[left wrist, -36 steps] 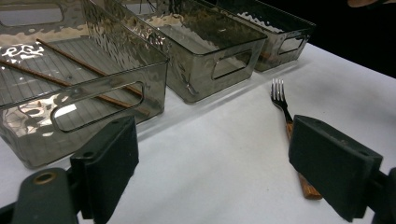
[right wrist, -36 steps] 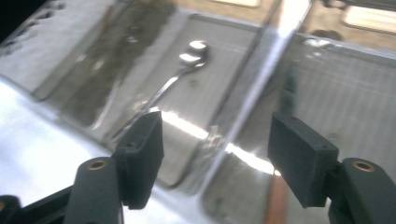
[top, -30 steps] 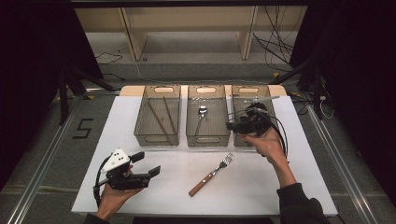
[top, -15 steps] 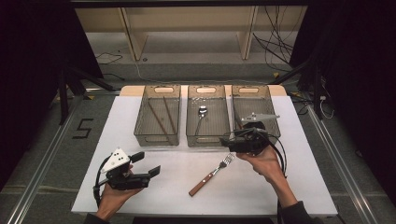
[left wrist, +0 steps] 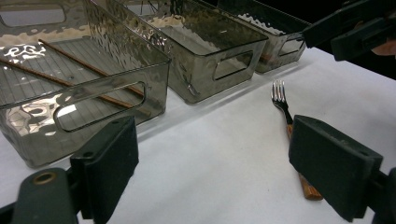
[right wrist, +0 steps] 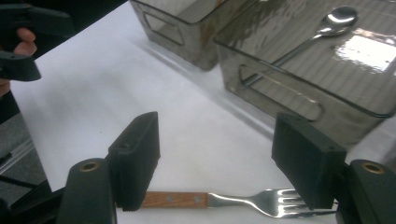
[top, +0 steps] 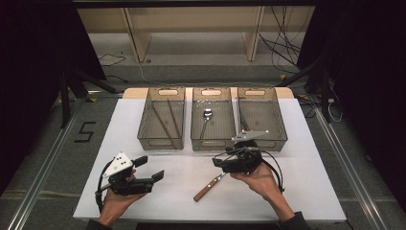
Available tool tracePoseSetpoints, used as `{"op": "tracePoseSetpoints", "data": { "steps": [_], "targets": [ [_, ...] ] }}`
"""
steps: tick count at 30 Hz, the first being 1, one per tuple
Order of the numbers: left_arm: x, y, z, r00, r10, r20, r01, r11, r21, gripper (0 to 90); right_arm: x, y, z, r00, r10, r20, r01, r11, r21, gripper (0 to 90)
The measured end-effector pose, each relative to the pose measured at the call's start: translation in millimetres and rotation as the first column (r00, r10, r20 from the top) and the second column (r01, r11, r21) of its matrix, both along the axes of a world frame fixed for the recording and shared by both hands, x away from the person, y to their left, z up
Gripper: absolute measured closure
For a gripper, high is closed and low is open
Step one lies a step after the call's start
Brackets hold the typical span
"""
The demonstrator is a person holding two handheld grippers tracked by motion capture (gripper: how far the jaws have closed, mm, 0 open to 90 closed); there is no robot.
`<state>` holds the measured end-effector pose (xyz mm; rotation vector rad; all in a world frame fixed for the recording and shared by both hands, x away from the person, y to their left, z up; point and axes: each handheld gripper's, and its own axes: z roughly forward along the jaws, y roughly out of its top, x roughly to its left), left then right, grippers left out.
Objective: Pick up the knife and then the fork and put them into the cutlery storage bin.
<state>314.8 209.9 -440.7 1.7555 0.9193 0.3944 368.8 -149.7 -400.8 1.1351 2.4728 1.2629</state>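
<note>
A fork with a wooden handle lies on the white table in front of the bins. My right gripper hovers open just over its tine end, pointing left. In the right gripper view the fork lies crosswise below the open right gripper, with nothing gripped. My left gripper rests open at the near left, well apart from the fork. From the left gripper view, its open left gripper frames the fork, and the right gripper hangs beyond at the top right.
Three smoky clear bins stand in a row at the back. The left bin holds two chopsticks, the middle bin holds a spoon, and nothing shows in the right bin. A black floor surrounds the table.
My right gripper has come from over the right bin toward the person and to the left, down to the fork's tine end. The left gripper and the fork have not moved.
</note>
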Motion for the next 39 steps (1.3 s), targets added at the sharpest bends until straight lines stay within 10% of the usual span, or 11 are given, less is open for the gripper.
{"op": "tracePoseSetpoints", "data": {
  "steps": [16, 28, 39],
  "targets": [
    [-0.2, 0.0, -0.1, 1.0, 0.0, 0.0, 0.0, 1.0, 0.0, 15.6, -14.8, 32.5, -18.8, 0.9931, 0.109, -0.043, -0.11, 0.994, -0.015, 52.3],
    [-0.1, -0.5, -0.3, 1.0, -0.002, 0.0, 0.002, 1.0, 0.001, 15.6, -26.1, 61.9, -46.0, 0.9784, 0.186, -0.09, -0.196, 0.974, -0.113, 82.9],
    [-0.1, -0.5, -0.4, 1.0, -0.003, -0.001, 0.003, 1.0, 0.003, 15.6, -31.1, 78.2, -67.5, 0.9665, 0.215, -0.141, -0.238, 0.955, -0.176, 90.0]
  ]
}}
